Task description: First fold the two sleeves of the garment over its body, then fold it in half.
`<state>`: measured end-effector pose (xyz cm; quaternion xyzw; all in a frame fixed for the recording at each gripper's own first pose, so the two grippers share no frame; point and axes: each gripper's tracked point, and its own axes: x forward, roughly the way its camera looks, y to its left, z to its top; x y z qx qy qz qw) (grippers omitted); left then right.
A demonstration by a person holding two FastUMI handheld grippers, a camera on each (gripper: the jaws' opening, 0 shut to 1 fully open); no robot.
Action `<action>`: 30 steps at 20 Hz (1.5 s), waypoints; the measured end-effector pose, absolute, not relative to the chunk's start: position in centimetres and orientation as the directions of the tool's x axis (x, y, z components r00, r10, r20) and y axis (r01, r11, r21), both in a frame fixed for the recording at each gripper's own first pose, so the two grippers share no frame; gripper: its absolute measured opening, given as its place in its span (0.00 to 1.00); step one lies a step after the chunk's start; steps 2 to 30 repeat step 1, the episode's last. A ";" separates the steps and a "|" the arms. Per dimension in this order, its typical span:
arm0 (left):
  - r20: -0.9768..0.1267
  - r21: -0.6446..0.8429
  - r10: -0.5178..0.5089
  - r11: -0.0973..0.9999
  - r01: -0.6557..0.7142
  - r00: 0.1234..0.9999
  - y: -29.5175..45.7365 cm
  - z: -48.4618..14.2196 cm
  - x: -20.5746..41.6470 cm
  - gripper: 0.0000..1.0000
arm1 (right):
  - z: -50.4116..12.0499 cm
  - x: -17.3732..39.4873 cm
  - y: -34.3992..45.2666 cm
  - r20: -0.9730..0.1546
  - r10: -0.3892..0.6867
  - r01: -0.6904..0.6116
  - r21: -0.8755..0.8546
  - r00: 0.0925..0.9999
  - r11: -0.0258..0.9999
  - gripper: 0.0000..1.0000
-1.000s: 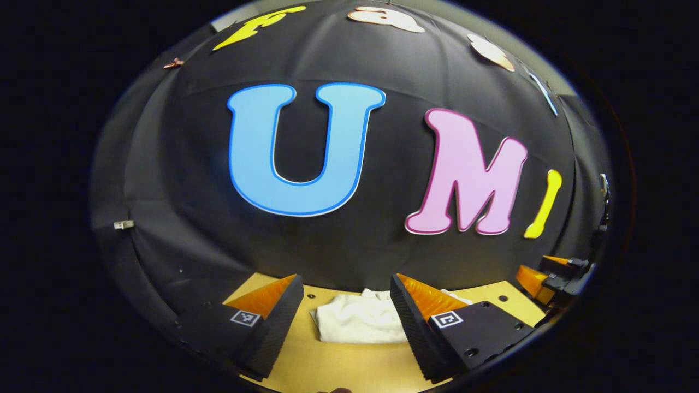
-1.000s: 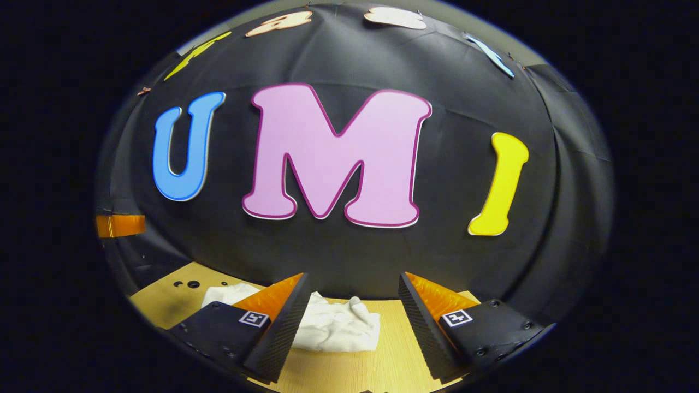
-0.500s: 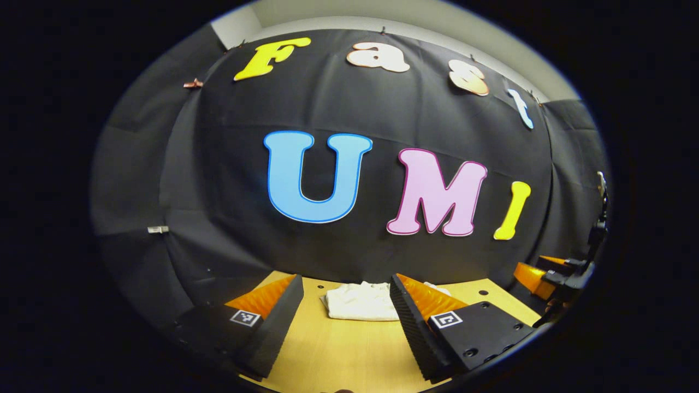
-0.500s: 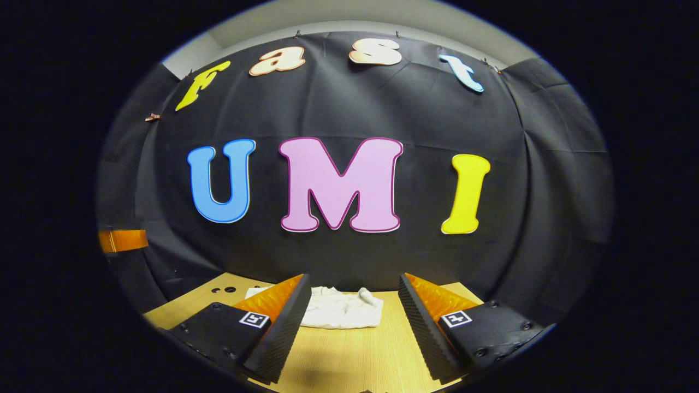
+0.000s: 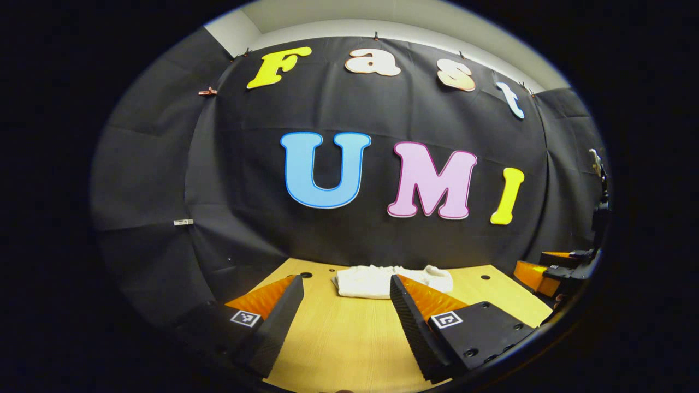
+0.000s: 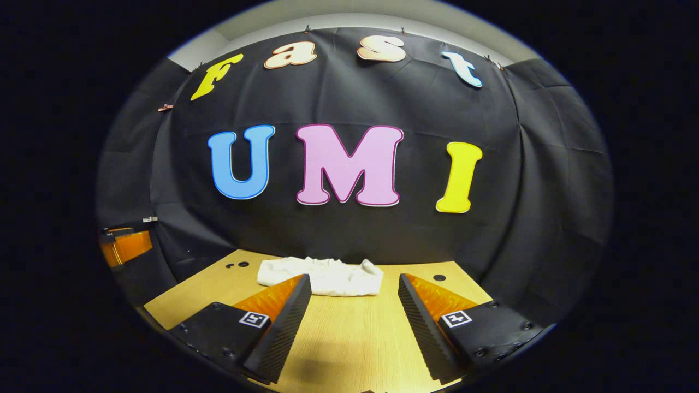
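At the far edge of the pale wood-grain surface [image 6: 349,338], we are seeing the white garment [image 6: 322,276] lying folded, soft and lumpy, near the wall. Our left gripper [image 5: 344,322] and right gripper [image 6: 355,327] are holding ridged fingers [image 6: 281,327] wide, gripping nothing.

black cloth wall [image 6: 349,234], wooden table [image 6: 349,333]

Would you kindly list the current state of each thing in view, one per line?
garment: white, in a compact folded bundle, lying on the table, touched by neither gripper.
left gripper: open, holding nothing, short of the garment.
right gripper: open, holding nothing, short of the garment.
table: wooden, bearing the garment near the wall.
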<state>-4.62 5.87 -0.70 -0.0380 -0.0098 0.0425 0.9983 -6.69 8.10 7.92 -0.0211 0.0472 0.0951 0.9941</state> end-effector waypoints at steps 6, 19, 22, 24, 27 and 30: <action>-0.001 -0.083 0.085 0.993 -0.085 0.996 5.9 -1.4 -4.9 0.97 | 7.5 -7.3 8.0 -0.106 0.179 -0.184 -0.038 0.978 0.982 0.98; -0.001 -0.083 0.085 0.993 -0.085 0.996 5.9 -1.4 -4.9 0.97 | 7.5 -7.3 8.0 -0.106 0.179 -0.184 -0.038 0.978 0.982 0.98; -0.001 -0.083 0.085 0.993 -0.085 0.996 5.9 -1.4 -4.9 0.97 | 7.5 -7.3 8.0 -0.106 0.179 -0.184 -0.038 0.978 0.982 0.98; -0.001 -0.083 0.085 0.993 -0.085 0.996 5.9 -1.4 -4.9 0.97 | 7.5 -7.3 8.0 -0.106 0.179 -0.184 -0.038 0.978 0.982 0.98; -0.001 -0.083 0.085 0.993 -0.085 0.996 5.9 -1.4 -4.9 0.97 | 7.5 -7.3 8.0 -0.106 0.179 -0.184 -0.038 0.978 0.982 0.98; -0.001 -0.083 0.085 0.993 -0.085 0.996 5.9 -1.4 -4.9 0.97 | 7.5 -7.3 8.0 -0.106 0.179 -0.184 -0.038 0.978 0.982 0.98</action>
